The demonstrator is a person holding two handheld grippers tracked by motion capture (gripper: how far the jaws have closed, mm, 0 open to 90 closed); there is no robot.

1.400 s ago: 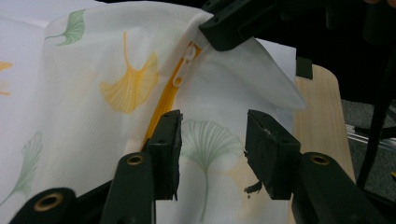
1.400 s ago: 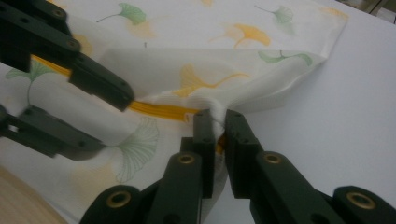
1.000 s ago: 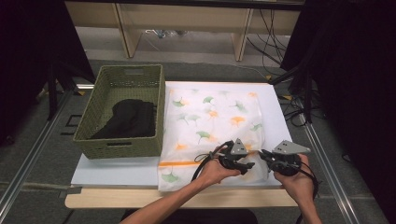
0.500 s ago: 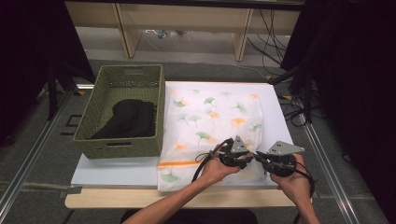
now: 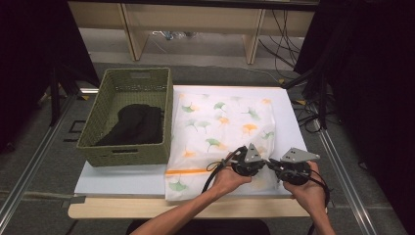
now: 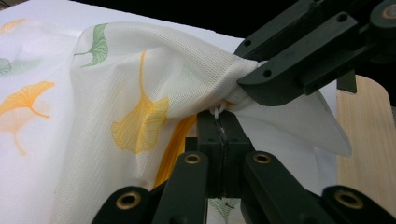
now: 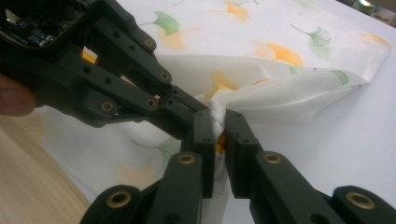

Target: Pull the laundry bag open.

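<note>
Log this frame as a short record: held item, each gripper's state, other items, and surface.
held item: white mesh laundry bag with ginkgo-leaf print and orange zipper, near corner bunched up
left gripper: jaws have just been closing, now shut on the bag's small white zipper pull
right gripper: shut on bunched bag fabric
other items: green woven basket holding dark clothing, left of the bag
surface: white board

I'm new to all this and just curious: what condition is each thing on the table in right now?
Mesh laundry bag: lying flat, near right corner bunched and lifted between both claws.
Orange zipper: looks zipped along the near edge.
Left claw: has just closed, pinching a small white tab at the bag's corner.
Right claw: shut on the bag's mesh.
Green basket: upright, dark cloth inside.
Dark cloth: crumpled in the basket.
</note>
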